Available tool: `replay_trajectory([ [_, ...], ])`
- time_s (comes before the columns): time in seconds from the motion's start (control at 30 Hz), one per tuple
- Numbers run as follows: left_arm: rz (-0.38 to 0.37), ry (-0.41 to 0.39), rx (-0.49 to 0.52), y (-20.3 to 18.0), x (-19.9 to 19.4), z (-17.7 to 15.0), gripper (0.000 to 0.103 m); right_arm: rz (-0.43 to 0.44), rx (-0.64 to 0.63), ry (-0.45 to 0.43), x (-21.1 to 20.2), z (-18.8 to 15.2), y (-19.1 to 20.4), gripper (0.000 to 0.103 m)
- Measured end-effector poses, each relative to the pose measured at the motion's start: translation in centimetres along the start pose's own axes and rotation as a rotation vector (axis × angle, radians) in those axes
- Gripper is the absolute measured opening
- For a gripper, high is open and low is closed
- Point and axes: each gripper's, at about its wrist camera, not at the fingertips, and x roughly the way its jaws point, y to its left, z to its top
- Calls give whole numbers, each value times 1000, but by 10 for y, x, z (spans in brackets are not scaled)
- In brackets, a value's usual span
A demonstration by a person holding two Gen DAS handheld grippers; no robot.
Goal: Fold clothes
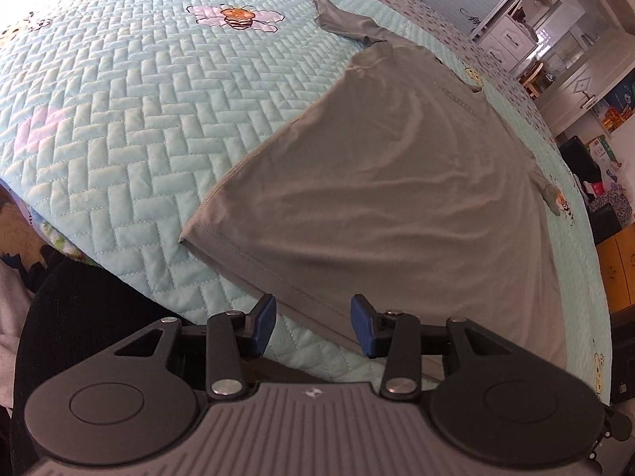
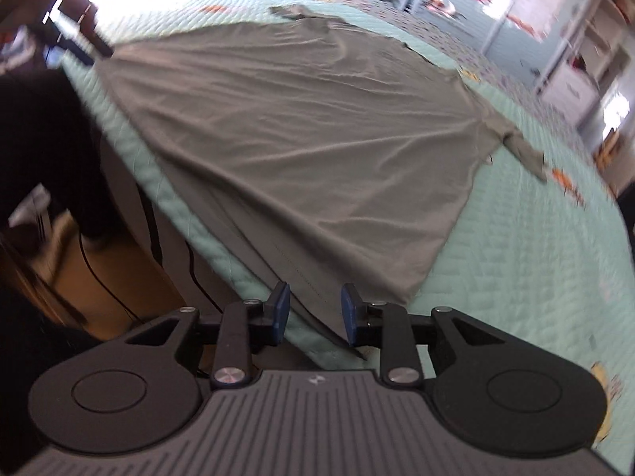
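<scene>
While jaws gape apart, both grippers straddle shirt hem

Grey T-shirt lay spread flat on the mint quilted bedspread, hem at the bedspread's near edge. Right gripper hung over that hem, blue pads apart, hem between them, contact unclear.

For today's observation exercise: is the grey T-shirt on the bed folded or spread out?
Spread out. The grey T-shirt lies flat on the quilt, a sleeve showing at each side and its hem along the bed's edge; no fold shows.
</scene>
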Motion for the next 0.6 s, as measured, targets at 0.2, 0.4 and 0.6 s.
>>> replay_trajectory([
  [0.2,7,17,-1,-2,3,-3,45,-31,-162,2,9,7,18,30],
  [0.4,18,40,-23,2,7,-5,48,-49,-267,9,13,9,29,30],
  [0.6,13,51,-22,1,9,-7,48,-48,-314,12,12,4,33,30],
])
